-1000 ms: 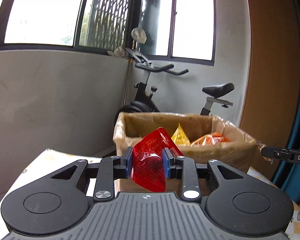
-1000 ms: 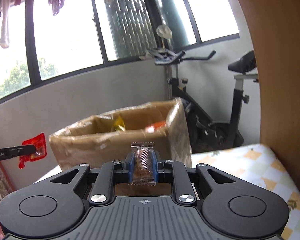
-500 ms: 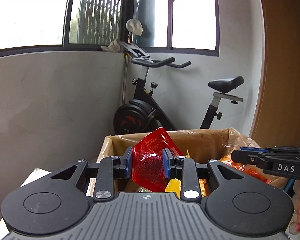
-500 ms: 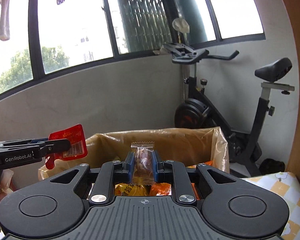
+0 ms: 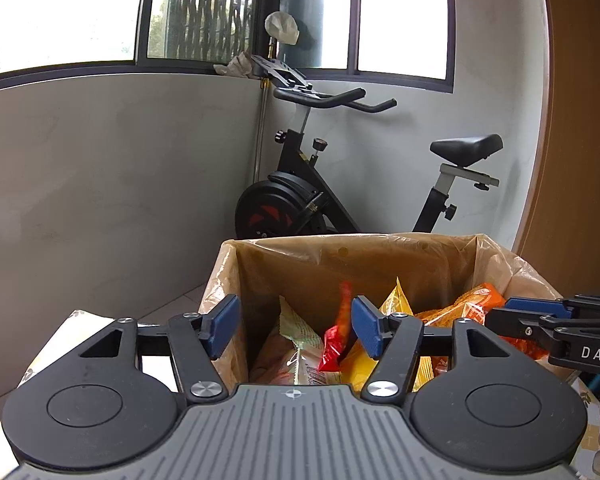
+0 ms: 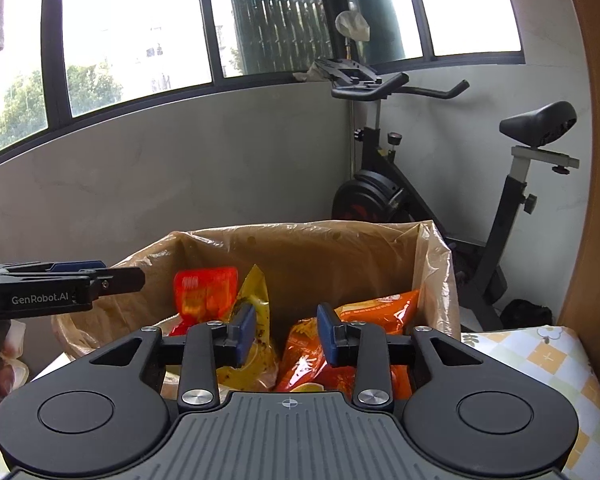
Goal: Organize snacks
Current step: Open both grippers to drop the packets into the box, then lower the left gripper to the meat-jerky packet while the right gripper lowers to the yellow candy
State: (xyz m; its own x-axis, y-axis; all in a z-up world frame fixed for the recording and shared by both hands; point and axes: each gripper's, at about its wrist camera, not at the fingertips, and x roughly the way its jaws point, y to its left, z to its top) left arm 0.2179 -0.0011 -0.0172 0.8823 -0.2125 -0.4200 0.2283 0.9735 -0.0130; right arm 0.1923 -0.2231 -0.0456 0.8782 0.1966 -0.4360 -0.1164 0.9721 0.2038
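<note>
A cardboard box lined with clear plastic holds several snack packs; it also shows in the right wrist view. My left gripper is open and empty above the box's left part. The red packet drops into the box, also seen in the right wrist view. My right gripper is open and empty above the box, over a yellow pack and an orange pack. The small clear-wrapped snack is out of sight. Each gripper shows side-on in the other's view.
An exercise bike stands behind the box in the corner by the grey wall. A wooden panel rises at the right. A checked cloth covers the surface right of the box.
Both grippers moved forward over the box and opened. The left one let go of the red packet, the right one let go of the small clear-wrapped snack.
</note>
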